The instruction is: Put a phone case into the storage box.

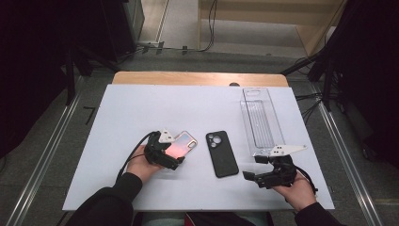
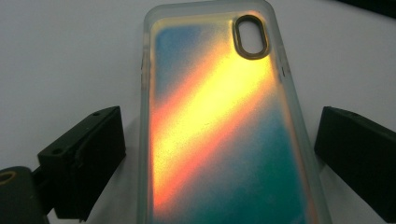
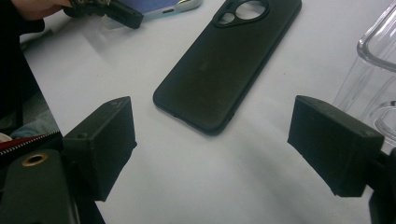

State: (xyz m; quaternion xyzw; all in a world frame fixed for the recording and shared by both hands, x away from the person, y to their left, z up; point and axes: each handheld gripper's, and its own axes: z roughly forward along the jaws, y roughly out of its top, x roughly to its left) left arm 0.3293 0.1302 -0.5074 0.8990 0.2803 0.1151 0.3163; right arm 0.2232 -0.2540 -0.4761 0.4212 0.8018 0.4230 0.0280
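I see a black phone case (image 1: 221, 153) lying flat on the white table (image 1: 141, 108), with its camera holes at the far end. To its right is a long clear plastic tray (image 1: 259, 120), also flat on the table. Behind the white top, a strip of wood (image 1: 197, 78) peeks out. Cables (image 1: 207, 28) run on the floor beyond.

Two phone cases (image 1: 182, 144) (image 1: 221, 153), one clear tray (image 1: 260, 120)

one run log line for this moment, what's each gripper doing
left gripper: open, jaws astride iridescent phone case | right gripper: open, short of black phone case | clear tray: untouched
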